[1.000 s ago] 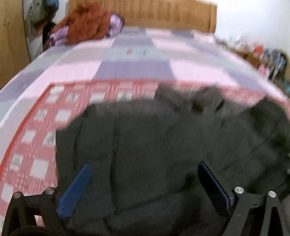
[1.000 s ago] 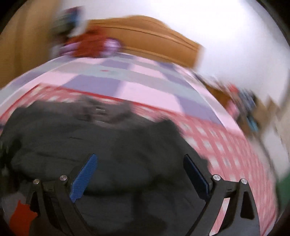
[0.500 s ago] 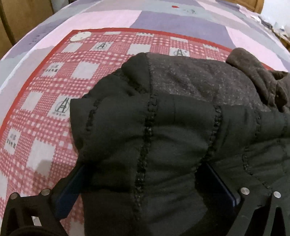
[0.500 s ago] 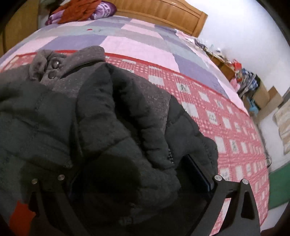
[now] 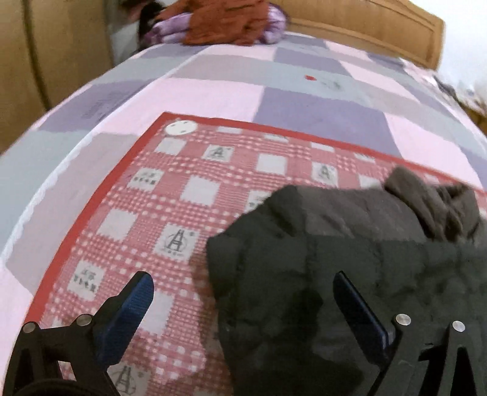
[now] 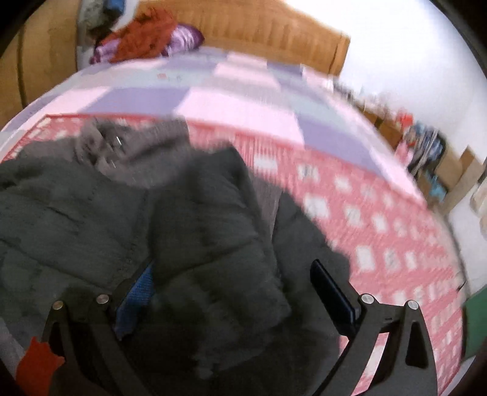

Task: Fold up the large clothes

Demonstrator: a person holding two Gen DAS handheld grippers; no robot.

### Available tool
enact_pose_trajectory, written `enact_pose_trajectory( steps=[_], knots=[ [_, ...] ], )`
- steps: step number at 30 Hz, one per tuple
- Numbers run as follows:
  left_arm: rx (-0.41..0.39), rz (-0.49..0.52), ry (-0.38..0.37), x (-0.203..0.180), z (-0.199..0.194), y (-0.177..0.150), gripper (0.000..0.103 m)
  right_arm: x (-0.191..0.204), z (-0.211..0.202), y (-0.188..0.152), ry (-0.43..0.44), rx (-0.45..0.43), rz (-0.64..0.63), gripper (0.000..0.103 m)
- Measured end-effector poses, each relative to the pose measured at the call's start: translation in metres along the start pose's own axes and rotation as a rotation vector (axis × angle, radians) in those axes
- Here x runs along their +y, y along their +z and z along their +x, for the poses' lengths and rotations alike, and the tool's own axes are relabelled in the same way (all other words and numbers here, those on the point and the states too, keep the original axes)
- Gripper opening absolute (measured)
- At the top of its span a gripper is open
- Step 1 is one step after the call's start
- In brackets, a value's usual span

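Dark padded jacket [image 5: 350, 259] lying bunched on the red checked cloth [image 5: 182, 195] covering the bed [image 5: 213, 91], left tongs [image 5: 243, 292] gaping wide — empty, right tongs [image 6: 231, 280] spreading open over the jacket's folds — gripping nothing.

Jacket [image 5: 350, 259] matt quilted cloth; checked sheet [image 5: 188, 195] woven cloth; headboard [image 5: 365, 27] smooth wood
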State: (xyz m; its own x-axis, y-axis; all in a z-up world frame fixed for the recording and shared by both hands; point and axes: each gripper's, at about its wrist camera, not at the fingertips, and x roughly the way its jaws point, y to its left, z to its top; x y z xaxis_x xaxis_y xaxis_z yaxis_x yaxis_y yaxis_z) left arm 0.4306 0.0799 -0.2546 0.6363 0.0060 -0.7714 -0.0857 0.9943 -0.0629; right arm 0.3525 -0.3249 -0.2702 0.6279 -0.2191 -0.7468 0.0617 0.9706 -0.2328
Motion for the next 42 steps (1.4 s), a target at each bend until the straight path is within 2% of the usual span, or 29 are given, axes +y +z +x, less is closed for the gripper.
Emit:
enact_pose_trajectory(
  steps=[2,4,5,7,8,9,10,11,12,13,15,18,20,22,24,27,29,30,32,34,35,36,37,38,40,42],
  knots=[
    [0.003,0.0,-0.01,-0.007,0.004,0.003,0.099,0.018,-0.017,0.012,0.032,-0.073,-0.028,0.099],
    [0.018,0.045,-0.018,-0.02,0.012,0.003,0.099,0.037,-0.021,0.022,0.07,-0.1,-0.068,0.099],
    [0.048,0.077,-0.009,-0.029,0.021,0.003,0.099,0.05,-0.016,0.026,0.053,-0.086,-0.105,0.099],
    [0.118,0.13,0.052,-0.037,0.04,-0.001,0.099,0.057,-0.001,0.029,-0.013,-0.042,-0.15,0.099],
    [0.162,0.146,0.084,-0.035,0.053,-0.005,0.099,0.05,0.009,0.028,-0.06,-0.012,-0.145,0.099],
    [0.193,0.137,0.086,-0.03,0.061,-0.008,0.099,0.032,0.026,0.024,-0.105,0.059,-0.097,0.099],
    [0.209,0.117,0.08,-0.024,0.067,-0.01,0.102,0.009,0.041,0.017,-0.106,0.122,-0.025,0.1],
    [0.216,0.101,0.071,-0.019,0.07,-0.012,0.103,-0.018,0.052,0.006,-0.012,0.164,0.08,0.1],
    [0.211,0.105,0.063,-0.018,0.072,-0.014,0.103,-0.028,0.058,0.001,0.034,0.183,0.121,0.1],
    [0.192,0.134,0.069,-0.021,0.072,-0.016,0.103,-0.03,0.059,-0.004,0.05,0.177,0.103,0.1],
    [0.178,0.178,0.087,-0.025,0.073,-0.02,0.103,-0.017,0.053,-0.005,0.016,0.136,0.026,0.101],
    [0.187,0.157,0.075,-0.021,0.069,-0.017,0.103,-0.021,0.055,-0.007,0.051,0.145,0.071,0.101],
    [0.146,0.182,0.091,-0.025,0.053,-0.014,0.102,-0.021,0.047,-0.007,0.062,0.127,0.053,0.101],
    [0.064,0.205,0.091,-0.032,0.023,-0.015,0.098,-0.012,0.027,-0.006,0.036,0.075,0.004,0.101],
    [-0.009,0.208,0.026,-0.039,-0.008,-0.021,0.098,-0.001,-0.002,-0.003,0.015,-0.027,-0.046,0.101],
    [-0.094,0.244,-0.068,-0.063,-0.051,-0.044,0.098,0.025,-0.037,-0.009,0.093,-0.107,-0.061,0.101],
    [-0.087,0.277,-0.107,-0.079,-0.057,-0.058,0.098,0.054,-0.05,-0.019,0.17,-0.111,-0.095,0.101],
    [-0.061,0.325,-0.108,-0.09,-0.052,-0.07,0.098,0.063,-0.05,-0.022,0.186,-0.102,-0.117,0.101],
    [-0.019,0.378,-0.082,-0.096,-0.037,-0.083,0.101,0.079,-0.04,-0.035,0.168,-0.05,-0.174,0.101],
    [0.014,0.338,-0.117,-0.078,-0.022,-0.089,0.103,0.064,-0.02,-0.05,0.111,0.018,-0.163,0.101],
    [0.025,0.307,-0.126,-0.069,-0.019,-0.087,0.103,0.042,-0.009,-0.06,0.088,0.067,-0.103,0.101],
    [0.025,0.297,-0.103,-0.066,-0.02,-0.085,0.103,0.025,-0.003,-0.066,0.057,0.098,-0.05,0.101],
    [0.017,0.285,-0.083,-0.06,-0.024,-0.081,0.103,-0.002,-0.002,-0.074,0.047,0.11,0.026,0.1],
    [0.013,0.27,-0.088,-0.054,-0.027,-0.078,0.103,-0.022,-0.005,-0.08,-0.025,0.122,0.071,0.101],
    [-0.01,0.27,-0.101,-0.048,-0.042,-0.076,0.103,-0.049,-0.013,-0.087,-0.036,0.124,0.132,0.101],
    [-0.034,0.297,-0.071,-0.047,-0.056,-0.081,0.103,-0.062,-0.025,-0.095,-0.041,0.12,0.163,0.101]
  ],
)
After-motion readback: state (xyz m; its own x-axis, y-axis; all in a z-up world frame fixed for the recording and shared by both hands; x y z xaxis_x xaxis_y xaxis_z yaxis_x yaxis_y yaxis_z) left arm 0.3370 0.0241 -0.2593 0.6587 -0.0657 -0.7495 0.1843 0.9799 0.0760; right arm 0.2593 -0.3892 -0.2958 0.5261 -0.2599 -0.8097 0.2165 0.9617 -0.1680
